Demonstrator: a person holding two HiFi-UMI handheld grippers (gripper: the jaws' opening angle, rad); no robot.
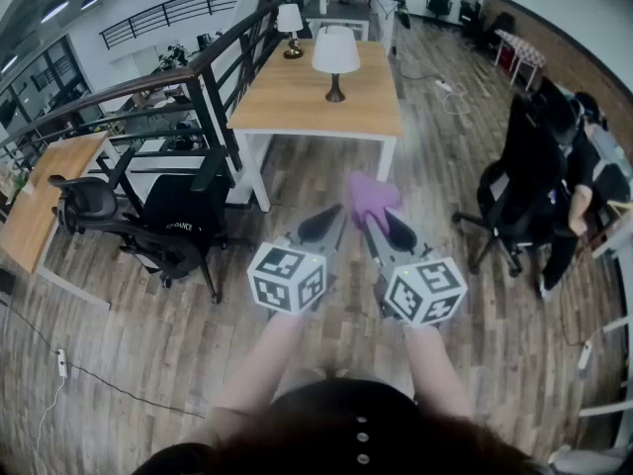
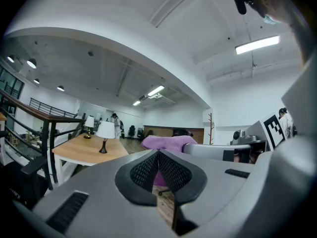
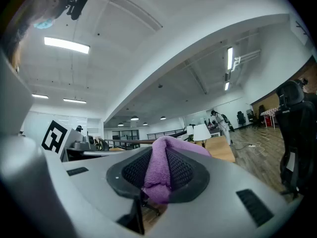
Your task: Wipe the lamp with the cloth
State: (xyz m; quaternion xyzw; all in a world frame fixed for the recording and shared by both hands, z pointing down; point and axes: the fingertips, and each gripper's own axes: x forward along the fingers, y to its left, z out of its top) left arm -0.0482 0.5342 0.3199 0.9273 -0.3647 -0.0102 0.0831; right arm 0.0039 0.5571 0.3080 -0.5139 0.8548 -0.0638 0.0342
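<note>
A white-shaded lamp (image 1: 335,60) on a dark stem stands on the wooden table (image 1: 297,102) ahead; it also shows as the lamp (image 2: 105,135) far left and the lamp (image 3: 201,132) beyond my jaws. My right gripper (image 1: 374,212) is shut on a purple cloth (image 1: 370,196), pinched between its pads as the cloth (image 3: 158,170). My left gripper (image 1: 326,223) is shut with nothing in it, beside the right one, with the cloth (image 2: 166,144) showing past it. Both are held over the floor, well short of the table.
A second lamp (image 1: 290,28) stands at the table's far end. A black office chair (image 1: 148,228) is on the left by a stair railing (image 1: 188,77). A seated person (image 1: 564,176) is on the right. A cable (image 1: 89,369) crosses the floor.
</note>
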